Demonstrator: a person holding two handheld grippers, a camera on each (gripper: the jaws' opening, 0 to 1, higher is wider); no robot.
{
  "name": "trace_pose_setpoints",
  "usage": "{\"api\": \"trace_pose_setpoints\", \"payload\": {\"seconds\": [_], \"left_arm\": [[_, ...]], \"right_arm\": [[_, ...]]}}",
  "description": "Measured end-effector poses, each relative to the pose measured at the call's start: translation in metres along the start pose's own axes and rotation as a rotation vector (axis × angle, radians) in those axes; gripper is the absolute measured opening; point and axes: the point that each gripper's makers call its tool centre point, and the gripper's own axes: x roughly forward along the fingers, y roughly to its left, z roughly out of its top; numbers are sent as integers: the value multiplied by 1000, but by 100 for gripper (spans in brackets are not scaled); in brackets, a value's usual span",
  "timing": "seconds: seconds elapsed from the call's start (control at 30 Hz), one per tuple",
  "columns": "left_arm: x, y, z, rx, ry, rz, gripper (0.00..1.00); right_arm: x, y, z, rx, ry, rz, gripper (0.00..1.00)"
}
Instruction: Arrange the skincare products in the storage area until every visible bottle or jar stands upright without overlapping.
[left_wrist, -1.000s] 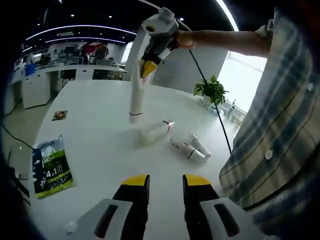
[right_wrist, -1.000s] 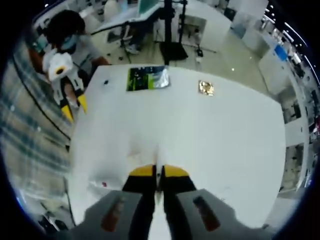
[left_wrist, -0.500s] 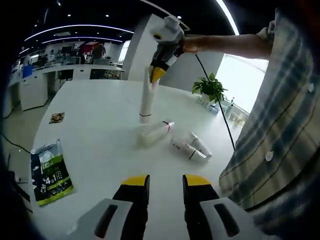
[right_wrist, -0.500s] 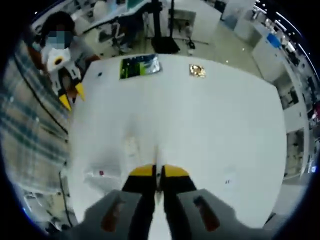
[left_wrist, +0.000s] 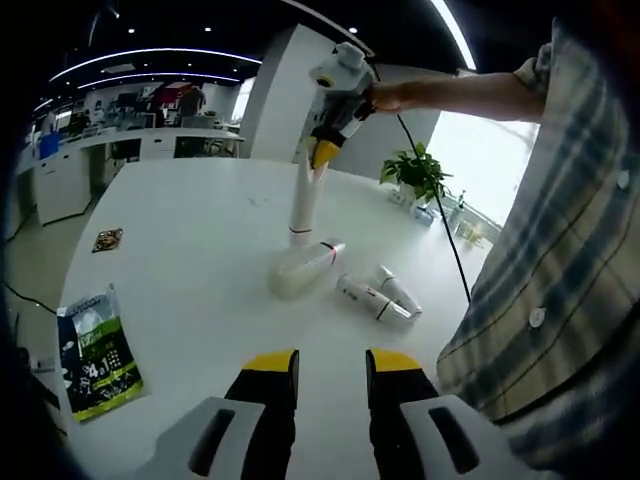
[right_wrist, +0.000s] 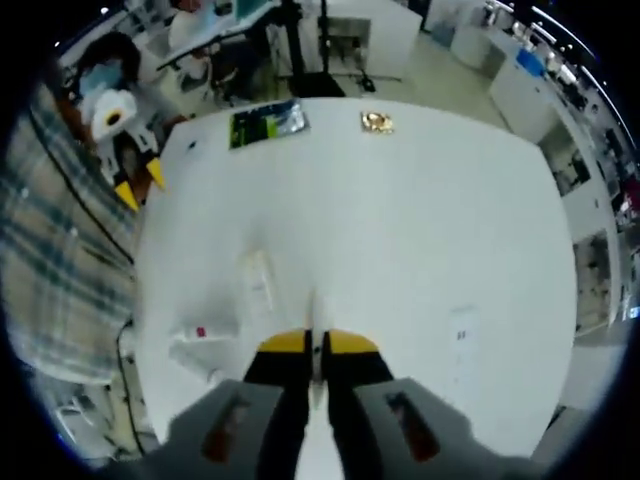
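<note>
White table (left_wrist: 200, 210) in an open-plan office, green foil sachet (left_wrist: 95, 340) at left, left gripper (left_wrist: 320, 375) parted and empty, right gripper (left_wrist: 322, 155) clamping tall white tube (left_wrist: 303, 205) upright, three white bottles (left_wrist: 345, 285) lying beside.

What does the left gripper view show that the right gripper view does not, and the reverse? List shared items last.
Left gripper view: a potted plant, and the white tube at full length, upright in the right gripper. Right gripper view: a black stand on the floor beyond the table. Shared: the white table, green packet, gold packet and lying bottles.
</note>
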Motion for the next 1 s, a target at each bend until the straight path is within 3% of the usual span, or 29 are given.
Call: {"api": "trace_pose_setpoints", "payload": {"seconds": [0.2, 0.37, 0.63, 0.8, 1.0], "left_arm": [[1, -2, -1, 11, 11, -5, 27], [2, -3, -5, 22, 26, -9, 27], [0, -1, -13, 25, 48, -4, 27], [-1, 1, -11, 26, 44, 4, 27], [-2, 0, -12, 32, 46, 8, 27]], "right_arm": [[9, 2, -7, -3, 7, 1, 2], [8, -1, -6, 2, -38, -3, 4], [9, -2, -5, 12, -47, 11, 6], [10, -2, -11, -26, -16, -4, 17], [-5, -3, -25, -1, -49, -62, 22]]}}
